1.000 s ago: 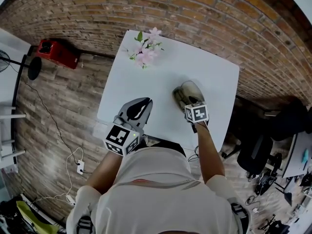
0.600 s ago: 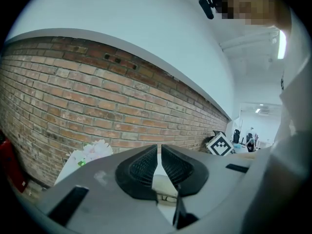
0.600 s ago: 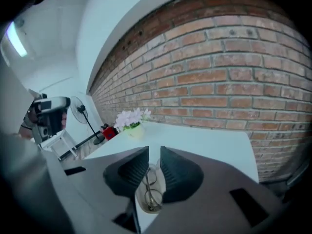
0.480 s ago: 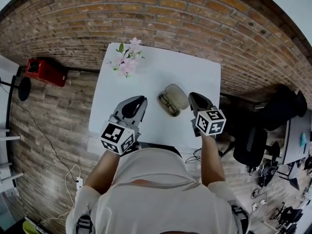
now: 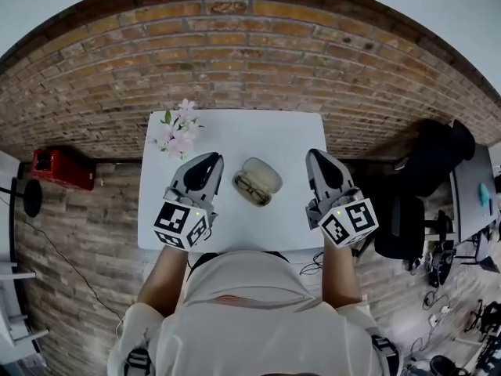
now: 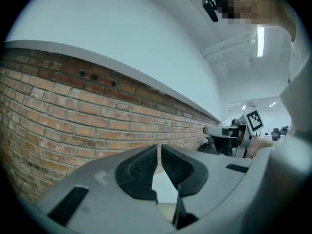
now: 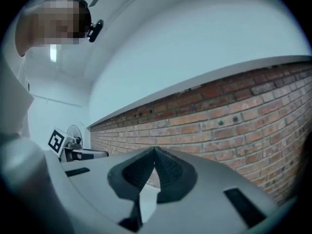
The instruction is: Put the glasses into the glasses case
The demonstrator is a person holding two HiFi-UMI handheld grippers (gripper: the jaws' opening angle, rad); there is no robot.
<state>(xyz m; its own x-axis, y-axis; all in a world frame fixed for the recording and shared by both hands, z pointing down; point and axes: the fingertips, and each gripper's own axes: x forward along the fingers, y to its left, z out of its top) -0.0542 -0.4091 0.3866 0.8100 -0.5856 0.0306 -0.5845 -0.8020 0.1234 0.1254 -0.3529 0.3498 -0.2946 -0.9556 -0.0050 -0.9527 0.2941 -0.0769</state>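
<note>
One table (image 5: 235, 128): white, up against a brick wall, carries everything here.
Left hand-held gripper (image 5: 206, 163): held level just left of the case, touching nothing. Its own view (image 6: 159, 152) shows the jaws pinched to a sliver with nothing in them.
Right hand-held gripper (image 5: 319, 160): off to the right of the case. Its jaws have just been closing and now meet (image 7: 155, 155), nothing between them.
Flowers (image 5: 180, 130): pink bunch at the table's far left corner, well out of the way.
Glasses case (image 5: 264, 175): lies open mid-table between the two grippers. Looks like a smooth beige shell, so I'd guess it skates if nudged from one side.
Glasses (image 5: 250, 188): dark-rimmed, already lying in the near half of the case, so the job looks pretty much done, though the lid is open. Light, thin and easy to bend, lenses scratch. If they need reseating, I'd pinch the bridge or a hinge corner, never the glass.
</note>
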